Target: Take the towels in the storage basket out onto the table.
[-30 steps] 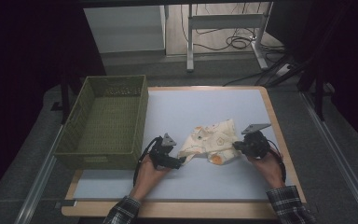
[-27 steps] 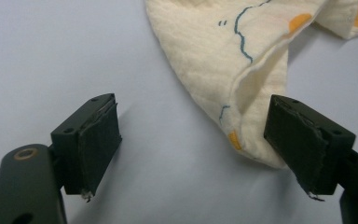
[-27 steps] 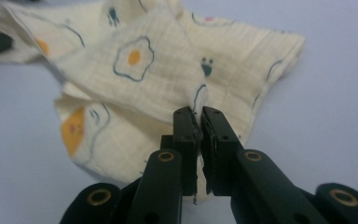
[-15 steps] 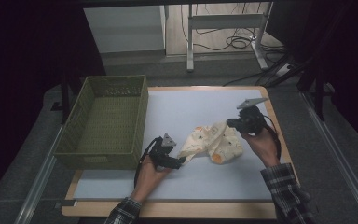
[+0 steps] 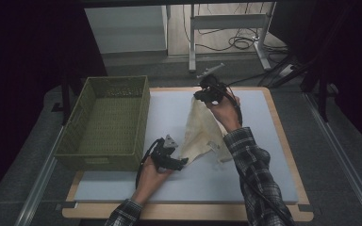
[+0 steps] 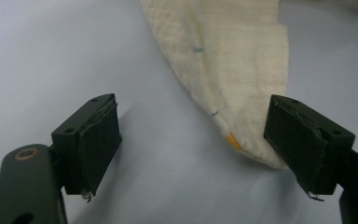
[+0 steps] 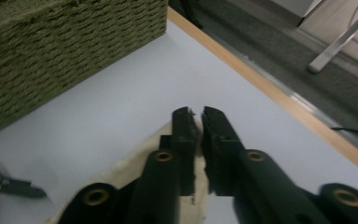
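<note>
Worktop: pale blue mat, wood edge. One cream cloth. Left claw released, jaws straddling cloth corner on mat. Right claw just easing apart, cloth edge pinched, lifted. One green woven basket left. Beyond: grey floor, cables.

The right claw pinches cream cloth between nearly closed jaws that have just been opening slightly. A woven green basket stands on the white worktop beyond.

Lab: dark-curtained bench, white mat, metal frame legs, floor cables.
</note>
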{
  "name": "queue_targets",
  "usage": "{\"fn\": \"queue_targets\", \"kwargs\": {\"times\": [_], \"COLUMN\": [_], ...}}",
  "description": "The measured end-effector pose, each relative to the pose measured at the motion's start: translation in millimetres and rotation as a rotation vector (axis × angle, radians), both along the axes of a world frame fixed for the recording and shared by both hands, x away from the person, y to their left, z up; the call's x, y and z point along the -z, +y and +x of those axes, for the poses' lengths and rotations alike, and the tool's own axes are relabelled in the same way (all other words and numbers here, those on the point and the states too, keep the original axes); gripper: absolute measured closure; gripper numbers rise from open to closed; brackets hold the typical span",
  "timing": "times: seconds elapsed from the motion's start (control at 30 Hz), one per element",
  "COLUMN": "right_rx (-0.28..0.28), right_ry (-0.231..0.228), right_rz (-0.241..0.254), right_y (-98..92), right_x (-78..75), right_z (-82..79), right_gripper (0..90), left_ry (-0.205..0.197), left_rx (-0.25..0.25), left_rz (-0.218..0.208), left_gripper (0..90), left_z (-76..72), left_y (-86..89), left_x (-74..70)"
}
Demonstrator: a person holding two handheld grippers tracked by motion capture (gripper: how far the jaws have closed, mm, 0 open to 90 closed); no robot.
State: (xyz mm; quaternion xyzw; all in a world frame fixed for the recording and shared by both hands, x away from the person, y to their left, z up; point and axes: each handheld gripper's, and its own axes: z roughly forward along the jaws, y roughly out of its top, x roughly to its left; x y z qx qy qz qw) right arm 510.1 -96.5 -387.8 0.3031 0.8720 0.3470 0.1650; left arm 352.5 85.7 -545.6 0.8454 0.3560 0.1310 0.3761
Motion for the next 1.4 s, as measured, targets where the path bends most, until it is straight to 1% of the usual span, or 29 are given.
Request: {"fn": "queue_targets", "kwargs": {"times": [0.03,0.07,0.1,0.13,0.2,0.3,0.37,0.43,0.47,0.57,0.63,0.7,0.77,0.87,0.93,1.0,1.07,1.1,1.13,1.17,1.2,1.23,1.27,1.3,1.33,1.4], "right_rx": [0.008,0.010,0.001,-0.002,-0.005,-0.028,-0.037,-0.040,-0.030,-0.015,0.000,0.000,-0.011,-0.033,-0.045,-0.048,-0.046,-0.039,-0.025,-0.018,-0.032,-0.028,-0.020,-0.028,-0.032,-0.020], "right_ry": [0.019,0.027,0.028,0.032,0.043,0.066,0.070,0.081,0.084,0.104,0.122,0.141,0.157,0.187,0.190,0.180,0.175,0.162,0.141,0.114,0.086,0.084,0.084,0.094,0.101,0.095], "right_rz": [-0.011,-0.020,-0.020,-0.017,-0.011,0.016,0.014,0.030,0.034,0.052,0.060,0.074,0.086,0.109,0.109,0.097,0.056,0.021,-0.028,-0.065,-0.067,-0.067,-0.081,-0.095,-0.091,-0.066], "right_y": [2.9,5.0,4.1,2.1,-8.1,-31.5,-48.7,-67.3,-79.1,-101.5,-117.8,-128.8,-133.5,-133.8,-128.1,-121.3,-111.7,-107.3,-102.9,-99.7,-98.5,-97.7,-97.2,-97.2,-98.6,-104.2], "right_x": [2.9,6.3,9.1,10.5,14.1,23.1,31.0,39.1,43.8,54.0,64.4,75.4,83.4,97.5,105.0,110.7,117.9,121.3,124.8,128.1,129.1,129.0,127.9,125.1,121.2,108.3], "right_z": [3.2,4.8,3.6,1.7,-6.3,-27.7,-45.7,-63.3,-74.3,-94.4,-111.9,-129.7,-142.4,-158.1,-163.4,-163.5,-159.4,-157.5,-156.1,-155.8,-156.0,-155.6,-155.4,-153.9,-152.7,-148.6], "right_gripper": [73.4,72.4,70.1,69.2,67.2,66.6,66.5,66.2,66.1,65.8,65.7,66.1,66.2,66.2,63.6,59.0,58.3,58.5,61.5,67.6,75.6,82.8,84.7,85.3,85.4,85.4], "left_ry": [-0.001,0.000,0.000,0.000,-0.001,-0.001,0.000,0.000,0.000,0.000,0.000,0.001,0.001,0.001,0.001,0.000,0.000,0.000,0.000,0.000,0.000,0.000,0.000,0.000,0.000,0.000], "left_rx": [-0.001,0.000,0.000,0.000,-0.001,0.002,0.000,0.000,0.000,-0.001,-0.003,-0.002,-0.005,-0.002,-0.003,-0.003,-0.003,-0.003,-0.003,-0.003,-0.003,-0.003,-0.004,-0.004,-0.004,-0.005], "left_rz": [0.000,0.000,0.000,-0.001,0.000,0.005,0.001,0.001,0.000,0.000,-0.003,-0.001,-0.005,-0.001,-0.002,-0.002,-0.002,-0.002,-0.002,-0.001,-0.002,-0.002,-0.003,-0.003,-0.003,-0.005], "left_gripper": [18.4,18.4,18.4,18.4,18.4,18.4,18.4,18.4,18.4,18.4,18.4,18.4,18.4,18.4,18.4,18.4,18.4,18.4,18.4,18.4,18.4,18.4,18.4,18.4,18.4,18.4], "left_z": [0.0,0.0,0.1,0.1,0.0,-0.1,-0.2,-0.2,-0.2,-0.1,-0.2,-0.3,-0.4,-0.3,-0.3,-0.4,-0.4,-0.4,-0.4,-0.4,-0.4,-0.4,-0.4,-0.4,-0.4,-0.4], "left_y": [0.0,0.1,0.1,0.1,0.0,0.1,-0.2,-0.2,-0.2,-0.3,-0.4,-0.3,-0.6,-0.4,-0.4,-0.4,-0.4,-0.4,-0.4,-0.4,-0.4,-0.4,-0.6,-0.5,-0.6,-0.7], "left_x": [0.0,0.1,0.1,0.1,0.1,-0.2,-0.1,-0.1,-0.1,-0.1,0.0,-0.1,0.1,0.0,0.0,0.0,0.0,0.0,0.0,0.0,0.0,0.0,0.1,0.1,0.1,0.2]}}
